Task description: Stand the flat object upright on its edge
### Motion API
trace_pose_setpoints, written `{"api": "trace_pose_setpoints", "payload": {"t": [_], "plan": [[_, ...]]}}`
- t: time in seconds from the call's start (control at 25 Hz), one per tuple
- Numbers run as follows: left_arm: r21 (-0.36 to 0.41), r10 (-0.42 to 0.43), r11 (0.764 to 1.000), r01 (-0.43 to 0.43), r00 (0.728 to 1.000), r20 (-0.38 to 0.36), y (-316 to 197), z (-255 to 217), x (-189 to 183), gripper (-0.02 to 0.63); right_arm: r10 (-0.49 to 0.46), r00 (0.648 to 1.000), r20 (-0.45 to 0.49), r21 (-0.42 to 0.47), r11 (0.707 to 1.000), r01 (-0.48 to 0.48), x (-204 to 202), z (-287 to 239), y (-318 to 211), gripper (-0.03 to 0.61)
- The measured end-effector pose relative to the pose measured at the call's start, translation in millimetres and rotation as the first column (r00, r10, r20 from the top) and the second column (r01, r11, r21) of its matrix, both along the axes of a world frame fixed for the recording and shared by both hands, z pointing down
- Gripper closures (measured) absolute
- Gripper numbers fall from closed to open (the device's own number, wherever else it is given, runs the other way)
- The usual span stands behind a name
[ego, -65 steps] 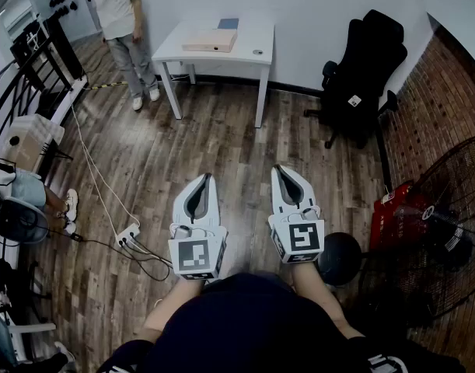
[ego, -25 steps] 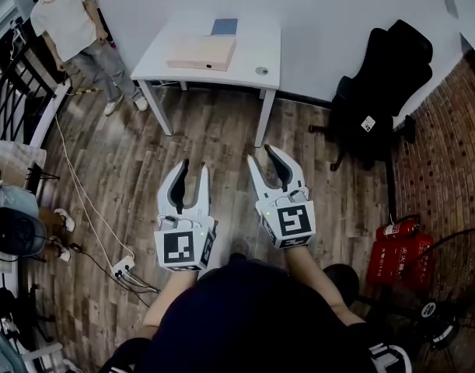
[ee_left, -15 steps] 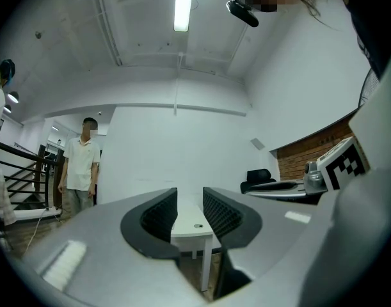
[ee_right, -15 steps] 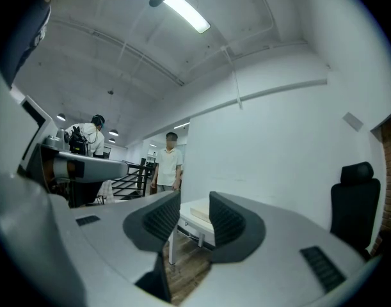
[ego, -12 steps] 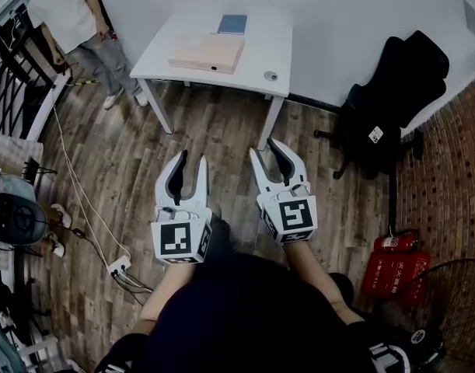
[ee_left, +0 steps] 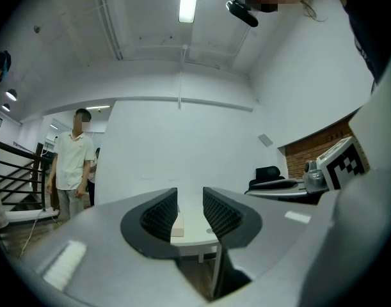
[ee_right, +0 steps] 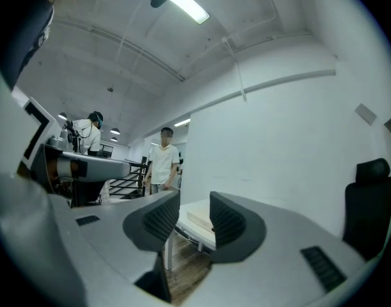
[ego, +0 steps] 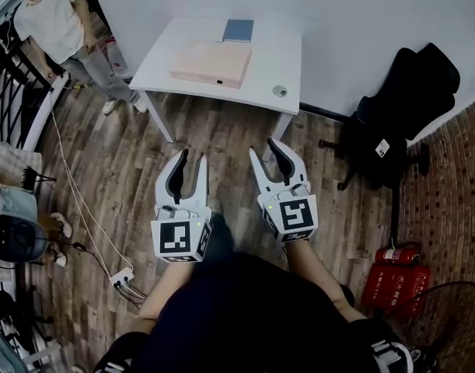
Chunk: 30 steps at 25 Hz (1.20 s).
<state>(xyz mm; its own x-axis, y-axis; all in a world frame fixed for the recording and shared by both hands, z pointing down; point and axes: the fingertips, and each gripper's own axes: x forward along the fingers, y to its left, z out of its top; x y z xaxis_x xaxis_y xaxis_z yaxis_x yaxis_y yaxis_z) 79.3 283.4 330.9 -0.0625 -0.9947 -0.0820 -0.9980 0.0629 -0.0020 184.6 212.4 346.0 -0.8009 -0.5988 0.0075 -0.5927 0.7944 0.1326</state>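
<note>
A flat beige box (ego: 211, 63) lies on the white table (ego: 268, 61) ahead, and a thin blue book (ego: 238, 30) lies flat behind it. Both grippers hang over the wooden floor, short of the table. My left gripper (ego: 192, 160) is open and empty. My right gripper (ego: 262, 150) is also open and empty. In the left gripper view, the left gripper (ee_left: 190, 211) frames the table edge and the beige box (ee_left: 177, 226). In the right gripper view, the beige box (ee_right: 200, 219) shows between the jaws of the right gripper (ee_right: 195, 217), far off.
A small round object (ego: 280, 91) sits at the table's near right corner. A person (ego: 50, 22) stands left of the table by a black railing (ego: 12, 92). A black office chair (ego: 400, 107), red fire extinguishers (ego: 396, 282) and a power strip with cables (ego: 122, 278) stand around.
The table has come closer and larger in the head view. Both grippers keep their spacing and their jaws stay the same. The chair has shifted right.
</note>
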Motion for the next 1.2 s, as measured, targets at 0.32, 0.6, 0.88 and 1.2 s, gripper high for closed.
{"api": "trace_pose_setpoints", "payload": {"t": [0.32, 0.6, 0.88, 1.2], "plan": [[0.003, 0.027, 1.0, -0.027, 1.0, -0.001, -85, -5, -77, 0.494, 0.019, 1.0, -0.01, 0.015, 1.0, -0.019, -74, -8, -84, 0.433], [-0.004, 0.073, 0.997, -0.073, 0.997, 0.002, -158, -7, -137, 0.465, 0.064, 0.998, -0.017, 0.003, 0.998, -0.064, -126, -9, -155, 0.419], [-0.014, 0.113, 0.994, -0.113, 0.994, -0.011, -216, 1, -173, 0.454, 0.103, 0.994, -0.031, -0.043, 0.994, -0.104, -152, 7, -205, 0.413], [-0.042, 0.147, 0.988, -0.148, 0.988, -0.037, -269, 21, -199, 0.454, 0.13, 0.99, -0.05, -0.079, 0.988, -0.134, -167, 32, -252, 0.41]]}}
